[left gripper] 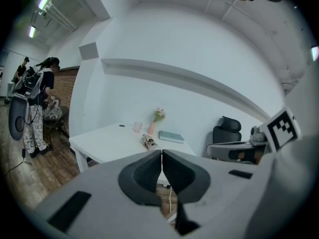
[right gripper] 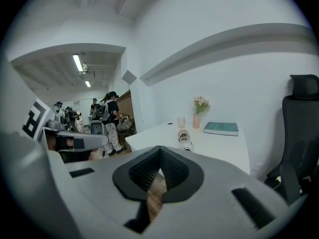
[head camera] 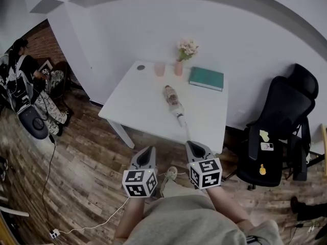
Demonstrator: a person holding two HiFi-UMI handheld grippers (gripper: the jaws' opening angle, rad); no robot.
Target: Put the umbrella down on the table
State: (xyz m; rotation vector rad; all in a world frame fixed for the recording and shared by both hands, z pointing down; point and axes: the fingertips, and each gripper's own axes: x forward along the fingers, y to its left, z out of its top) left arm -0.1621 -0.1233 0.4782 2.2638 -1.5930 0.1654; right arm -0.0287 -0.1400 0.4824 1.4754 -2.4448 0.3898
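We hold both tools low in front of us, short of the table's near edge. The left gripper (head camera: 149,150) has its jaws pressed together with nothing between them, and the right gripper (head camera: 190,145) is closed and empty too; each gripper view shows the dark pads meeting in a thin seam.

The umbrella (head camera: 173,104) is folded and lies flat on the white table (head camera: 134,103) at our twelve o'clock, touched by neither tool. Its patterned canopy end points away towards eleven o'clock. Its pale handle end points back towards five o'clock and stops near the table's front edge, just ahead of the right gripper.

Beyond the umbrella, along the far side of the table, a pink cup (head camera: 160,69) stands at about eleven o'clock from it. A pink vase (head camera: 179,68) of flowers is just beside the cup, and a green book (head camera: 206,78) lies flat at one o'clock.

A black office chair (head camera: 278,129) stands at three o'clock of the table. At nine o'clock, well apart from it, a person (head camera: 23,83) stands on the wooden floor (head camera: 82,172).
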